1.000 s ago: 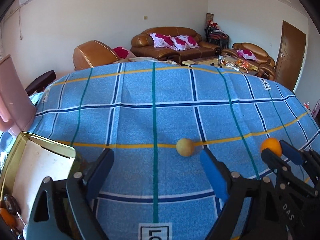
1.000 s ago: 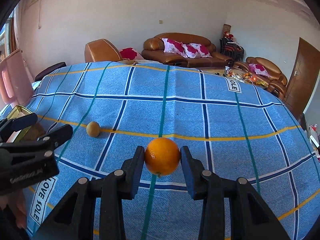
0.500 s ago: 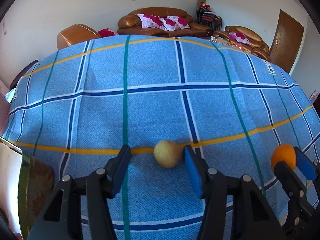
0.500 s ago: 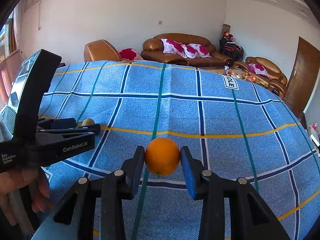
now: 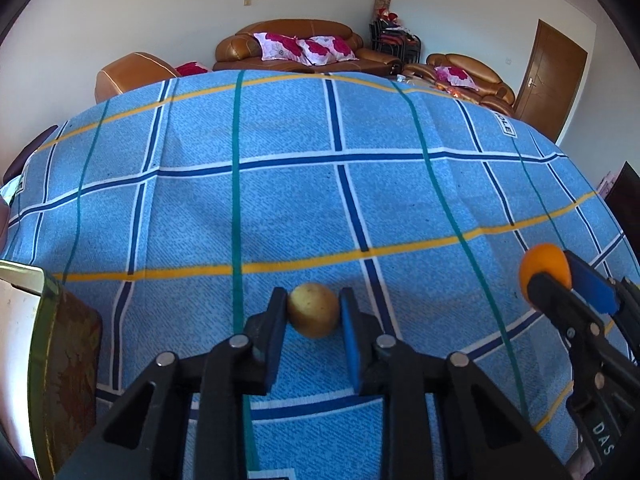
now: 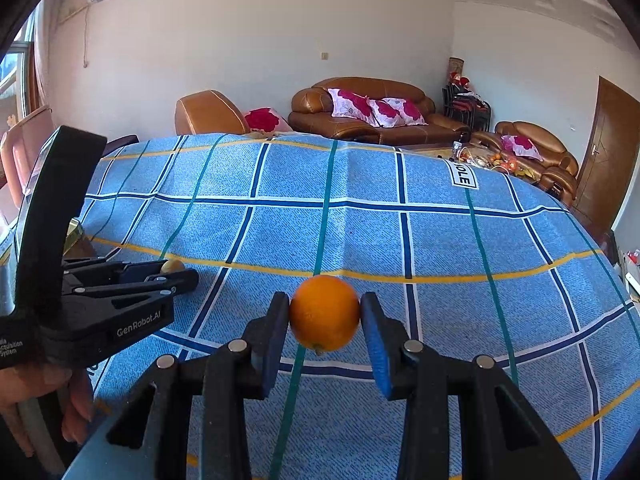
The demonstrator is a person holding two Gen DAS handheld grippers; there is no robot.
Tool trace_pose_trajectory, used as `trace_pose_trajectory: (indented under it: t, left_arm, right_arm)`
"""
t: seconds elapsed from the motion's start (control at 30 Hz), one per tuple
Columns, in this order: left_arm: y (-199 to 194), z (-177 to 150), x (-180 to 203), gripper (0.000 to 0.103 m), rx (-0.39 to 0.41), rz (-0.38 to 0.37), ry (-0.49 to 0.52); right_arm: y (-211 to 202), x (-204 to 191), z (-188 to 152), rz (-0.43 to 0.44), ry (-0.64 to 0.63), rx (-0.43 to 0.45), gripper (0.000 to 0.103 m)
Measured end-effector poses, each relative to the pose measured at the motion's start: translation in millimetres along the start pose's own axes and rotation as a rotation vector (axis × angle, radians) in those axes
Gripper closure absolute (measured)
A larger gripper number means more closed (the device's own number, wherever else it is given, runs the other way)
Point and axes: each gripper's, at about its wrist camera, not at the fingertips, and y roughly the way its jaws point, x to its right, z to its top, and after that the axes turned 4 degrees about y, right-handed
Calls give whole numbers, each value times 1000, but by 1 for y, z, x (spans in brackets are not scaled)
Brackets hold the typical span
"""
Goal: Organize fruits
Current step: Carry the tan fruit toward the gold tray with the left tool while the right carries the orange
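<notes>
Yellow-brown small fruit [image 5: 313,309], near on the blue checked cloth [image 5: 280,200], is pinched by the left gripper [image 5: 313,316], whose jaws have just been closing. The right gripper [image 6: 325,322] clamps the orange [image 6: 324,312]. Both grasps look made; next, lift both toward the tin box [image 5: 60,360] at left.

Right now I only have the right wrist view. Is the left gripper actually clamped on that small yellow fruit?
Observer: Yes. The left wrist view shows the left gripper with both pads pressing the yellow fruit. Its jaws have just been closing on it.
Operator: Where's the tin?
Observer: The green tin stands on the cloth just left of that gripper, at the picture's edge.
</notes>
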Motion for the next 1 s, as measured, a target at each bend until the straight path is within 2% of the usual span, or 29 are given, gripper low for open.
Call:
trace_pose_trajectory:
  t: [0.2, 0.5, 1.0]
  left_arm:
    - [-16, -14, 1, 76, 37, 1, 16]
    - [-45, -23, 0, 76, 150, 17, 45]
    - [-74, -39, -7, 76, 261, -28, 45]
  right_arm:
    - [-5, 0, -1, 18, 3, 18, 64]
    - [-19, -10, -5, 15, -41, 90, 64]
    - [-43, -29, -13, 2, -119, 218, 64]
